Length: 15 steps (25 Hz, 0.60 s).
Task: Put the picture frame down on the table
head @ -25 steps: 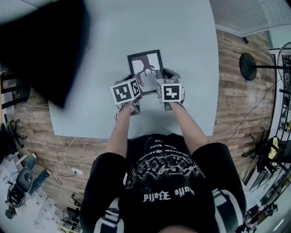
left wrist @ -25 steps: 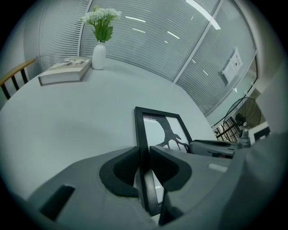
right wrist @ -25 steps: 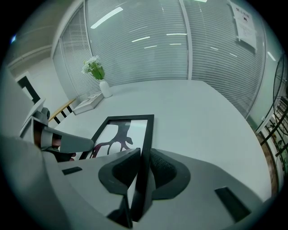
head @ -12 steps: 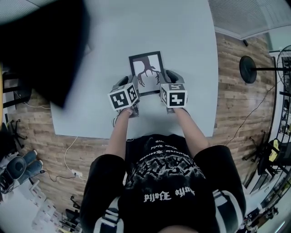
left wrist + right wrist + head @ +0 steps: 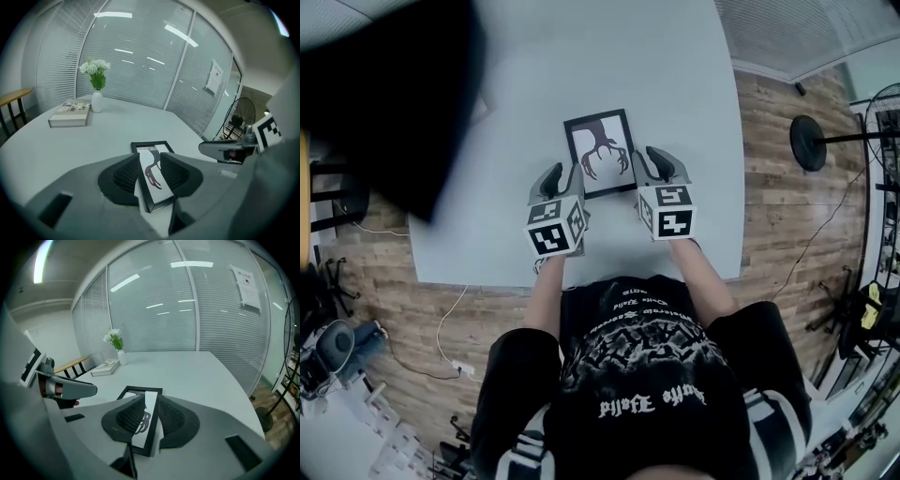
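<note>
Picture frame [image 5: 600, 155] flat on table [image 5: 675, 75]; left gripper [image 5: 564, 176] jaws just opened, right gripper [image 5: 658, 161] jaws apart, nothing between. Risk: low jaw tip could clip frame edge, skewing it.

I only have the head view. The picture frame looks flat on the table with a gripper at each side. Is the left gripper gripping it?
Observer: No. The left gripper has its jaws apart and they have just been opening. The picture frame lies on the table beyond them, pressed by neither pad.
Operator: And the right?
Observer: The right gripper is open too, with its pads clear of the frame.
Operator: A dark shape blocks my upper left. Is anything there?
Observer: A book and a vase of white flowers stand at the table's far end.
</note>
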Available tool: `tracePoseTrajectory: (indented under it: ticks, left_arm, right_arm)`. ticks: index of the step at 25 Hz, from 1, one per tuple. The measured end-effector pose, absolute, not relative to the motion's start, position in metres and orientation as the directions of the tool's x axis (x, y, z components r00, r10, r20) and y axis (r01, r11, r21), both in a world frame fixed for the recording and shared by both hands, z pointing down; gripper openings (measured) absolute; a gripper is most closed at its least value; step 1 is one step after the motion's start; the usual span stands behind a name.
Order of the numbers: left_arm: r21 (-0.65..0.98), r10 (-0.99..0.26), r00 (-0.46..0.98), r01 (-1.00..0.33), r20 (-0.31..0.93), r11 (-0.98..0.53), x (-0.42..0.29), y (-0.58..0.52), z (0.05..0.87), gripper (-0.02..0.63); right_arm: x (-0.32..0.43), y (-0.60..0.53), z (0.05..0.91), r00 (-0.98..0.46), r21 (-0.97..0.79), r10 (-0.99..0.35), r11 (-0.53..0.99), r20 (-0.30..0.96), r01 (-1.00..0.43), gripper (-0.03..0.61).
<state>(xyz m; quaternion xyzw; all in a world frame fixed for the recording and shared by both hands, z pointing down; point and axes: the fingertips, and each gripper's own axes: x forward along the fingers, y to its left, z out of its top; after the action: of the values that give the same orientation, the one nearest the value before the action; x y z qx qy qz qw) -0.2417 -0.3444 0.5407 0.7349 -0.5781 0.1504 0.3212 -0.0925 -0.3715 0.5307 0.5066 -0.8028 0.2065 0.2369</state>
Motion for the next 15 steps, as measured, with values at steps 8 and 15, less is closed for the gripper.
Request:
tracePoseTrajectory:
  ticks: [8,15]
  left_arm:
    - [0.253,-0.817,0.297,-0.948,0.493,-0.192,-0.231,-0.326,0.495,0.146]
    - [0.214,-0.874,0.295,-0.95,0.387,-0.226,-0.228,-0.31,0.448,0.146]
  right_arm:
    - [-0.084,-0.351,0.49,-0.395,-0.064,-0.773,0.422,0.497,-0.905,0.087]
    - [-0.084,-0.331,0.451,-0.413,-0.04,-0.815,0.436,0.406,-0.899,0.087]
